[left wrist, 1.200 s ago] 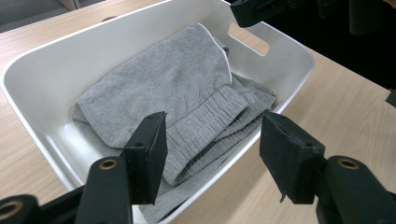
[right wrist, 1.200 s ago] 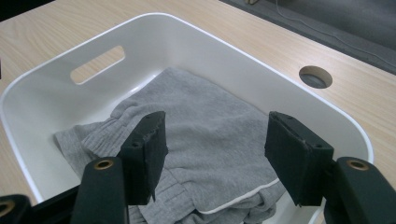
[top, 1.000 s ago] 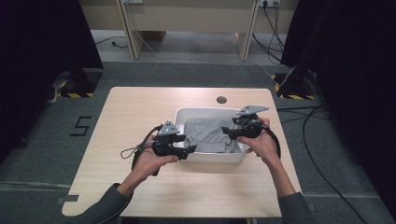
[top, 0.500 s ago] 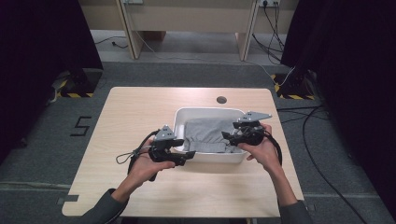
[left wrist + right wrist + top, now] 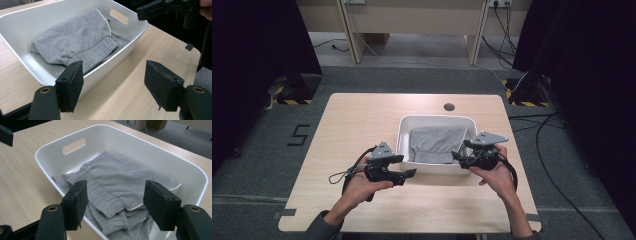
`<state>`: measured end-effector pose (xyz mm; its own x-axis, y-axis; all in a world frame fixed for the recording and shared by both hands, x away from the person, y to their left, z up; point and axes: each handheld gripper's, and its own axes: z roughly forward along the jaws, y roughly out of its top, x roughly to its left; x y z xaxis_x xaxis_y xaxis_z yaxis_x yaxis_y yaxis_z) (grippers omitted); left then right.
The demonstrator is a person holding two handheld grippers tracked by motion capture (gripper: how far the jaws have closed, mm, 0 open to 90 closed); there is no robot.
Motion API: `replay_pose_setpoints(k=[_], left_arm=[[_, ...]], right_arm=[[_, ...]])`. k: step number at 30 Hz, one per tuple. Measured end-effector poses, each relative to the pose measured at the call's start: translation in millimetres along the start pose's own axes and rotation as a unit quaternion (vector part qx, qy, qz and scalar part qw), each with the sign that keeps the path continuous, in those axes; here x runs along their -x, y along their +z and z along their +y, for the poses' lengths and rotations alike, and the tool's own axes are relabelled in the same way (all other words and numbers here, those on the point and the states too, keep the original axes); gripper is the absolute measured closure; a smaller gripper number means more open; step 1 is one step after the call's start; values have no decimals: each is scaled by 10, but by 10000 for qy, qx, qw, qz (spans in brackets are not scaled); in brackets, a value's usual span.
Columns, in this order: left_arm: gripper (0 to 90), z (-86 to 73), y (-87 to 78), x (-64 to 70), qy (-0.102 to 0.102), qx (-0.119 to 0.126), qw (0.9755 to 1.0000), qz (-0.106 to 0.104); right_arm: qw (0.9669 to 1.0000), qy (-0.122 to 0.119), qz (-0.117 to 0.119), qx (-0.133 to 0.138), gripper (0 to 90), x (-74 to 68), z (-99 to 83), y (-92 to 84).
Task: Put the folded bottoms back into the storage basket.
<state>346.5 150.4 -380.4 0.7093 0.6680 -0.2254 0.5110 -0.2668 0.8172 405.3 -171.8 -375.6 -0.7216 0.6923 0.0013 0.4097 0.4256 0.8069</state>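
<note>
**High view: both tongs empty at the tub**

Left gripper sits outside the tub, jaws just widening, nothing held. Grey sweats lie inside. Right gripper gapes empty over the near rim. Gripper views catch the ribbed waistband.
</note>
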Motion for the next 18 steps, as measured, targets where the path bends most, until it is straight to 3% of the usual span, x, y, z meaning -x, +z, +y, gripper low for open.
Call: replay_pose_setpoints(k=[6, 18], left_arm=[[309, -151, -85, -7, 21, -26, 9999, 142], [308, -456, -227, -78, -141, -22, 9993, 343]], right_arm=[[9999, -16, 43, 100, 362, -110, -168, -127], [9998, 51, -112, 138, 358, -239, -530, -401]])
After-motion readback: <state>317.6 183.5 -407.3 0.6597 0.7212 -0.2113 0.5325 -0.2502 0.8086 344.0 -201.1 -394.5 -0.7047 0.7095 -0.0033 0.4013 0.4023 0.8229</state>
